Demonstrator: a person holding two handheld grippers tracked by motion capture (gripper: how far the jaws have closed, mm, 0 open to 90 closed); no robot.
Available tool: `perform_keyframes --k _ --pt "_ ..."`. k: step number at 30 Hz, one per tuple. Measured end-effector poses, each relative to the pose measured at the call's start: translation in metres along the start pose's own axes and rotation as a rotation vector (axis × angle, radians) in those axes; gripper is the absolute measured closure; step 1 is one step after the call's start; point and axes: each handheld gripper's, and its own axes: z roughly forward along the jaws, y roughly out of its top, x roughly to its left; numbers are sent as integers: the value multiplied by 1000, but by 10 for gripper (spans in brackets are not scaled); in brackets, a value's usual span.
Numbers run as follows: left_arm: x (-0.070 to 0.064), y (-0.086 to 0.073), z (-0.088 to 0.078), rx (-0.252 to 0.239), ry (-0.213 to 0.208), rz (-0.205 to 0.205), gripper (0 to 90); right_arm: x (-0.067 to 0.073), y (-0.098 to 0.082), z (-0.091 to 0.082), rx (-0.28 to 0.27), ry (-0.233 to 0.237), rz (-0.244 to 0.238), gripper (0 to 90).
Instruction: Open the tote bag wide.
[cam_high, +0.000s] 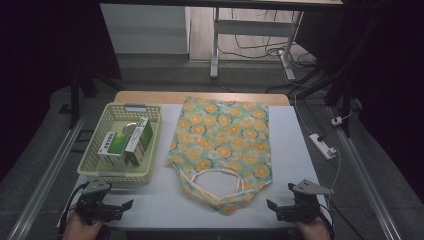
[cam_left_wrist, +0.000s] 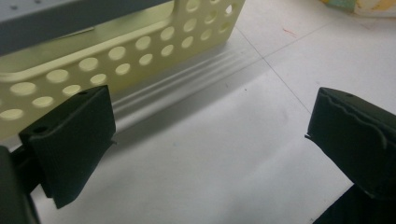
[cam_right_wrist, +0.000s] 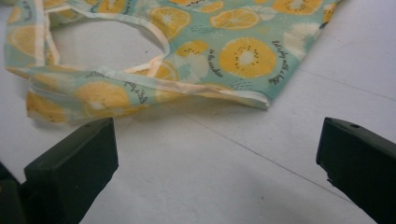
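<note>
A teal cloth bag (cam_high: 222, 145) printed with orange slices lies flat and empty on the white worktop (cam_high: 287, 150), handles toward the near edge, just beside a pale yellow perforated basket (cam_high: 95, 150) holding green-and-white boxes (cam_high: 131, 142).

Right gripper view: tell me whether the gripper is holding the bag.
No, the right gripper stands open over bare table, short of the fruit-print bag.

Both hands low at the near edge, left gripper (cam_high: 112, 210) and right gripper (cam_high: 280, 209) lying level, tips turned inward (jaws spread wide, nothing between them).
</note>
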Motion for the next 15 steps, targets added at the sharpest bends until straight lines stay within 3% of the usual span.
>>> perform_keyframes --k 5,15 --pt "-2 0 1 11 5 20 15 -1 0 0 -2 25 0 0" --pt "-2 0 2 19 1 22 15 1 1 2 17 38 -20 0"
